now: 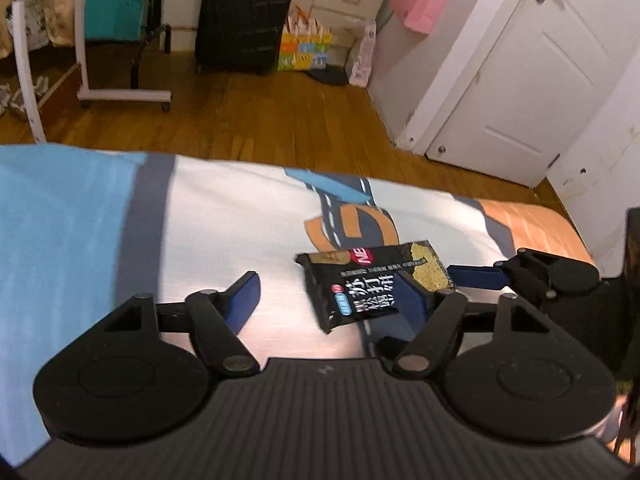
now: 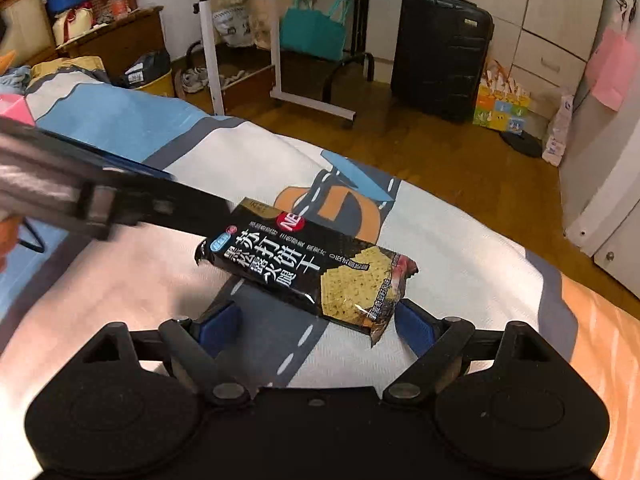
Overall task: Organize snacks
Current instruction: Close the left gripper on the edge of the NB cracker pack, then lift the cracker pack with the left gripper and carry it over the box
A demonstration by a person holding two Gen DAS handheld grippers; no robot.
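A black cracker packet (image 1: 360,280) with white lettering and a cracker picture lies slantwise on the printed bedsheet (image 1: 224,216). In the left wrist view my left gripper (image 1: 326,280) is open just over it. Its right finger stands in front of the packet's middle, and its left finger (image 1: 246,286) is well clear over bare sheet. One blue finger (image 1: 476,274) of the right gripper reaches in from the right. In the right wrist view the packet (image 2: 304,268) lies ahead of my open right gripper (image 2: 316,306), near end close to the right finger (image 2: 412,322). A blurred left-gripper finger (image 2: 188,208) reaches its far end.
The bed's far edge drops to a wooden floor (image 1: 272,120). Beyond it stand a black suitcase (image 1: 246,12), a white rolling table frame (image 1: 120,92), a teal bag (image 2: 312,32) and a colourful gift bag (image 2: 502,110). A white door (image 1: 532,80) is at the right.
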